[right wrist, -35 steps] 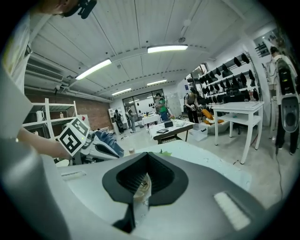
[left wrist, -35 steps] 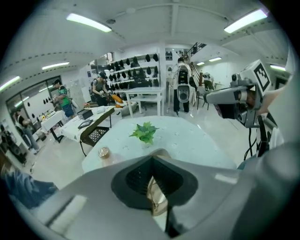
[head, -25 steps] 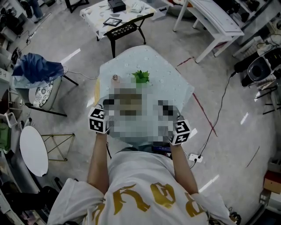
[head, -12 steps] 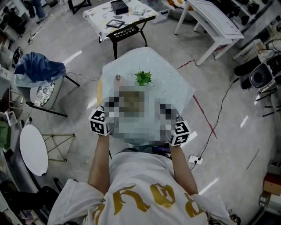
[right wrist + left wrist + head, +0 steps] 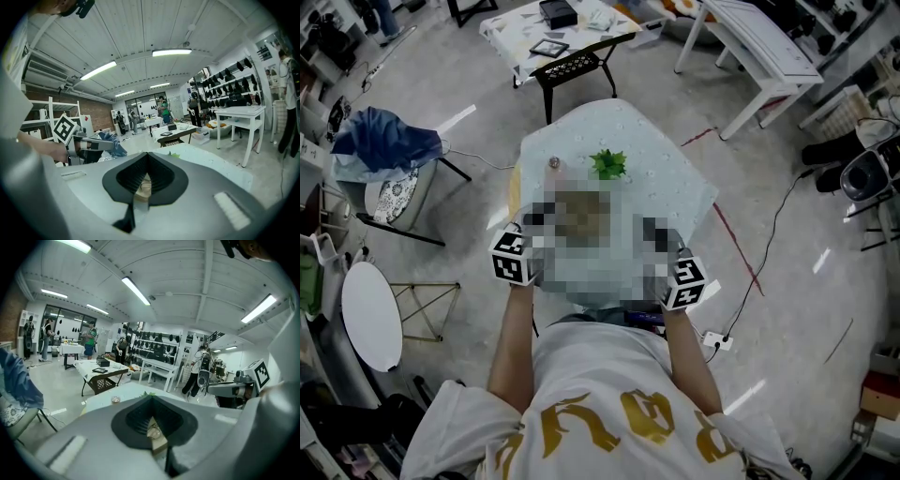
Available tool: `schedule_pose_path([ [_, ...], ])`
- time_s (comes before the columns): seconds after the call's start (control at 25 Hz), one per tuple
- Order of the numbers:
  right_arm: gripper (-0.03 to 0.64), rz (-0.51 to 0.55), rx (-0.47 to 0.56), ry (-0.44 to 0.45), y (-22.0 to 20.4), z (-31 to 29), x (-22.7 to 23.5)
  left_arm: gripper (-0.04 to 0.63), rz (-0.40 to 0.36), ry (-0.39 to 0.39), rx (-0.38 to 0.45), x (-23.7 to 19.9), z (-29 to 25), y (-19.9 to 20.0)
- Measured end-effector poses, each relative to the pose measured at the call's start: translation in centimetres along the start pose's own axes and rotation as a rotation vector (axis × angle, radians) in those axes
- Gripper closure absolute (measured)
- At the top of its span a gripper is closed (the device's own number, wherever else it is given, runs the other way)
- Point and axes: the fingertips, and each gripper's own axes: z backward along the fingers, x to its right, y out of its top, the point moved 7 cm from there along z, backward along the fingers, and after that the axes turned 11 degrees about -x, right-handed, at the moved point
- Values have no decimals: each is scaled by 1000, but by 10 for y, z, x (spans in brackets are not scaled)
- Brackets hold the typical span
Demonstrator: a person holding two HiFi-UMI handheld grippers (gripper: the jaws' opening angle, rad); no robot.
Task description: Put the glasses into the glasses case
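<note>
Both grippers are held over a pale round table [image 5: 666, 178]; their marker cubes show at left [image 5: 511, 258] and right [image 5: 685, 281], and a mosaic patch hides the tips and the table's middle. In the left gripper view my left gripper [image 5: 151, 398] has its jaws together; through the gap in its dark pads I glimpse round-lens glasses [image 5: 154, 431] on a tan object. In the right gripper view my right gripper [image 5: 147, 154] is likewise shut, with the same tan object [image 5: 143, 185] and a thin wire frame in its gap. Neither gripper holds anything.
A small green plant [image 5: 607, 164] and a little round jar [image 5: 552, 163] stand at the table's far side. Beyond are a black chair [image 5: 572, 66], a white bench table [image 5: 759, 47], a chair with blue cloth [image 5: 380, 141] and a white stool [image 5: 370, 319].
The head view has shifted slightly. Both grippers stay in nearly the same place above the table.
</note>
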Motion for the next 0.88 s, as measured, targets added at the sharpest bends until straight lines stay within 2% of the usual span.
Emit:
schedule_pose_path([
  [0.24,592,6,-6,-3,1,-2,-1,595,-23,-6,-14,-1,-1,1],
  [0.88,592,14,-23,-14,0,1,0,595,-16,-29,-19,2,-8,2],
])
